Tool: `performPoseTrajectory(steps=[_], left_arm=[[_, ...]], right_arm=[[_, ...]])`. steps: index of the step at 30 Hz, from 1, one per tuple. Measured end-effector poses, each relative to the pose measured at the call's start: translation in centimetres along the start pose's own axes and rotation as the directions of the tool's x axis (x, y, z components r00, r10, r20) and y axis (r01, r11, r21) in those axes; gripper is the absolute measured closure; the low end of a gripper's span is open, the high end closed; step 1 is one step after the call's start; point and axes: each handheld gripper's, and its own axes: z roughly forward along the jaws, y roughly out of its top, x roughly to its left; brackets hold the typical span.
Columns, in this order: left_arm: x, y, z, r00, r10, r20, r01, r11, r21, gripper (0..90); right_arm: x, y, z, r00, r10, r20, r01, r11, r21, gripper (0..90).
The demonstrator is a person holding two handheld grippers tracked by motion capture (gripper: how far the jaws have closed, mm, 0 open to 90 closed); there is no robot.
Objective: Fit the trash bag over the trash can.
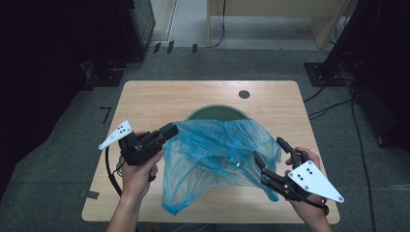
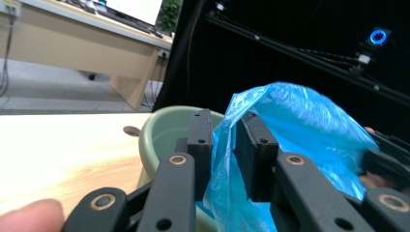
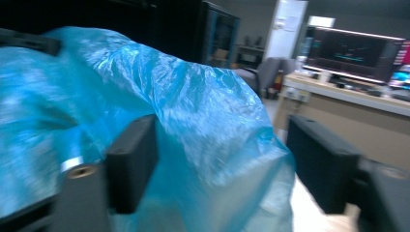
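I work at a pale wooden table (image 1: 145, 104) on grey floor, dark curtains either side, a desk with a monitor (image 3: 355, 53) beyond my right gripper (image 1: 271, 153). A green bowl (image 2: 164, 130) sits just ahead of my left gripper (image 2: 223, 133), half hidden by the blue bag (image 1: 212, 150) stretched between my hands. My left jaws stand slightly apart with the bag's edge between them (whether they press it, I cannot tell). My right jaws gape wide, bag draped between, untouched.

Lab: monitors (image 3: 355, 53), black-curtained rig
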Motion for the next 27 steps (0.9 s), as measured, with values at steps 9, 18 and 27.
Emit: performPoseTrajectory(steps=[9,18,27], left_arm=[[0.1,0.0,-0.2,1.0,0.005,0.005,-0.005,0.9996,0.026,42.3],[-1.3,0.8,-2.2,0.9972,0.059,-0.045,-0.059,0.9982,0.016,35.2],[-2.2,2.1,-4.2,0.988,0.124,-0.093,-0.121,0.9921,0.032,27.1]], right_arm=[[-0.3,-0.1,1.2,0.997,0.062,0.046,-0.062,0.998,0.003,86.4],[0.1,0.2,1.0,0.9918,0.035,0.123,-0.035,0.999,0.004,85.1],[0.7,0.3,1.0,0.9889,0.016,0.148,-0.016,1.0,-0.006,84.6]])
